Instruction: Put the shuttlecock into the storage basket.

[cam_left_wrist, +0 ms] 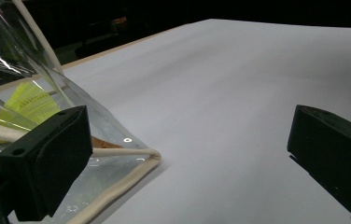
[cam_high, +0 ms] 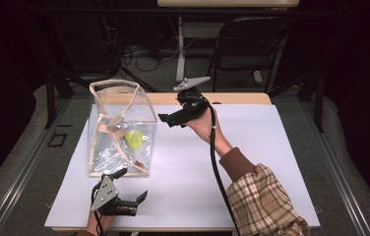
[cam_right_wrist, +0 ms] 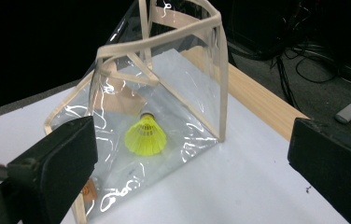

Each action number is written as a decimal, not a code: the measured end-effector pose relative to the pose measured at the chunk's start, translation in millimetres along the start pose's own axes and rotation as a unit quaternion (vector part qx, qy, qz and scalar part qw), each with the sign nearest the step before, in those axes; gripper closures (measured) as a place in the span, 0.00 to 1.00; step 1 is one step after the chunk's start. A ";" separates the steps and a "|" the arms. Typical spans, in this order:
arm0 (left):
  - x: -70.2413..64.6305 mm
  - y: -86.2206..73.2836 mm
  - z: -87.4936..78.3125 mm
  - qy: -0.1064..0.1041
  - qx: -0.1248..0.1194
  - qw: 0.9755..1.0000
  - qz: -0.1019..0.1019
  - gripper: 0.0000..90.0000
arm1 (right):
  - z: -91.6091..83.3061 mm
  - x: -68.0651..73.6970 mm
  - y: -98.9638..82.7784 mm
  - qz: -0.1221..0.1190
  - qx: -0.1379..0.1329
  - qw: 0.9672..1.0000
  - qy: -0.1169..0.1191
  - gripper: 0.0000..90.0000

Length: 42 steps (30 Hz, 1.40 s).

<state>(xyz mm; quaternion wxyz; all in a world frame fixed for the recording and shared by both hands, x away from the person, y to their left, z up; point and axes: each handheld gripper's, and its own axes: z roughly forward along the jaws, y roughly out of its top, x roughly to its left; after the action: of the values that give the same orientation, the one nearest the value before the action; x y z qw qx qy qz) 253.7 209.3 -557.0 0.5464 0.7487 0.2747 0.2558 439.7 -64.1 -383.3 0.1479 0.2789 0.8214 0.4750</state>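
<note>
A clear plastic bag (cam_high: 121, 128) with beige trim stands upright on the left of the white table top (cam_high: 252, 147). Inside it lies a yellow shuttlecock (cam_high: 134, 138), which the right gripper view shows through the clear wall (cam_right_wrist: 145, 136). My right gripper (cam_high: 170, 119) hangs in the air just right of the bag's upper edge, pointing at it, with open jaws (cam_right_wrist: 187, 163) and nothing between them. My left gripper (cam_high: 131, 184) rests low near the table's front edge, by the bag's near corner (cam_left_wrist: 117, 186). It is open (cam_left_wrist: 187, 154) and holds nothing.
A small brown tag (cam_right_wrist: 124, 100) is fixed to the bag's wall. Bare white table stretches to the right of the bag. A wooden strip (cam_high: 232, 98) edges the far side. Behind the table are a folding chair (cam_high: 252, 44) and floor cables (cam_high: 143, 54).
</note>
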 end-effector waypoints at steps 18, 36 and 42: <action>0.0 0.0 0.4 0.001 0.002 1.000 0.000 0.00 | -48.1 -7.2 -60.4 0.005 -0.012 1.000 -0.020 0.00; -0.3 0.1 0.5 0.001 0.001 1.000 -0.001 0.00 | -90.1 -4.1 -114.2 0.008 -0.034 0.999 -0.039 0.00; -0.2 0.0 0.7 0.001 0.003 1.000 -0.002 0.00 | -100.0 -0.1 -135.0 0.007 -0.039 0.998 -0.045 0.00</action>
<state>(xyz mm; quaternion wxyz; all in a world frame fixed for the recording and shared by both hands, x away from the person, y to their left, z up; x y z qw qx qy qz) 254.1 208.7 -557.2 0.5446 0.7493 0.2772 0.2552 346.1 -187.0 -449.3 0.1924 0.2998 0.7927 0.4946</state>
